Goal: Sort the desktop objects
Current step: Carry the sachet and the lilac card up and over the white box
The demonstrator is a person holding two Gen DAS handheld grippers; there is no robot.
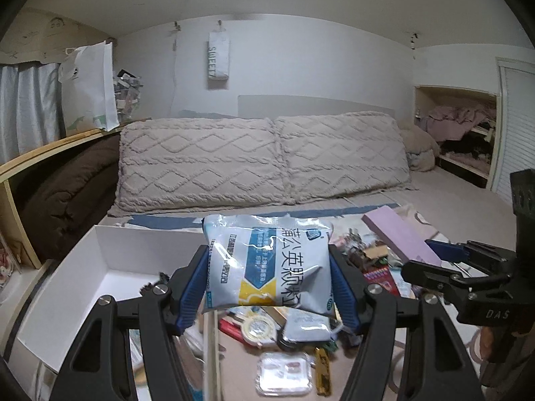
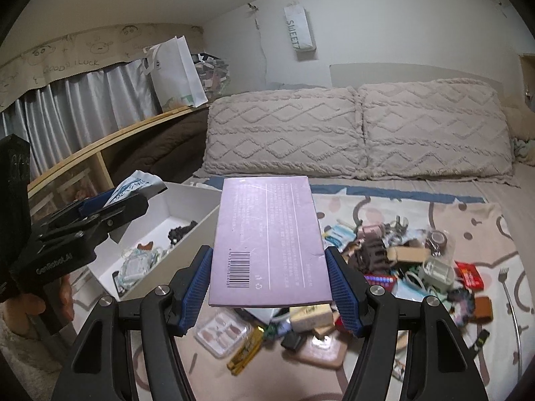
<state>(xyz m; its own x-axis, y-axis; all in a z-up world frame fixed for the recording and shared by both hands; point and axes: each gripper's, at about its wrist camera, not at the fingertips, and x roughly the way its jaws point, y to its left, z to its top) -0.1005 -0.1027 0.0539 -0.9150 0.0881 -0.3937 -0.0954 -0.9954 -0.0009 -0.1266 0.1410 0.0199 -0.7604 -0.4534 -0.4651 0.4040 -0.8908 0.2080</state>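
My left gripper [image 1: 267,284] is shut on a white and blue packet with Chinese print [image 1: 267,264] and holds it in the air beside the white box [image 1: 100,250]. My right gripper [image 2: 269,284] is shut on a flat purple box with a barcode [image 2: 267,237] and holds it above the pile of small items [image 2: 401,267] on the bed. The purple box also shows in the left wrist view [image 1: 398,237]. The left gripper with its packet shows at the left of the right wrist view [image 2: 110,200], above the white box [image 2: 187,200].
The white box holds a few small items, among them a dark hair tie [image 2: 182,229]. A clear plastic case [image 2: 224,330] and a yellow item [image 2: 245,351] lie near the front. Two beige pillows [image 2: 357,133] stand behind. A wooden shelf [image 2: 100,147] runs along the left.
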